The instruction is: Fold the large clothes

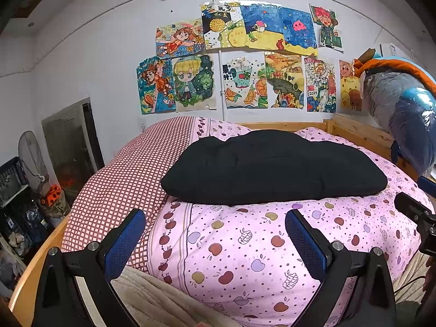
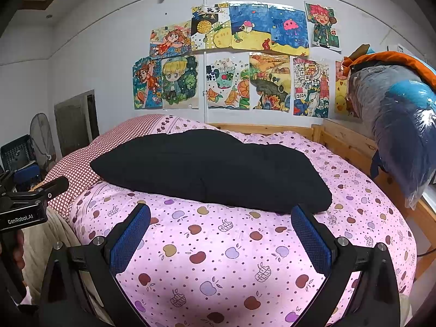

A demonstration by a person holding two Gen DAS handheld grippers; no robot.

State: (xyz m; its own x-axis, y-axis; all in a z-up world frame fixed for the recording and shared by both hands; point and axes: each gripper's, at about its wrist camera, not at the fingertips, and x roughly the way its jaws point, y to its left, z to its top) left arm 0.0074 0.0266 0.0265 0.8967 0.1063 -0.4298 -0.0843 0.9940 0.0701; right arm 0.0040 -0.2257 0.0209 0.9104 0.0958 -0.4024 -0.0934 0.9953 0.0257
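Black garment [image 1: 272, 169] lies bunched mid-bed on the pink quilt [image 1: 245, 245], touching neither gripper. Left gripper [image 1: 215, 234] and right gripper [image 2: 220, 231] both wide open, empty, just short of its near edge. Advice: pinch near corners, lift evenly. Room clear ahead; wooden rail [image 2: 351, 141] and bagged bedding [image 2: 395, 114] crowd the right.

Both wrist cameras sit low at the bed's [image 1: 245, 245] foot, side by side, facing the drawing-covered wall [image 2: 109, 54]
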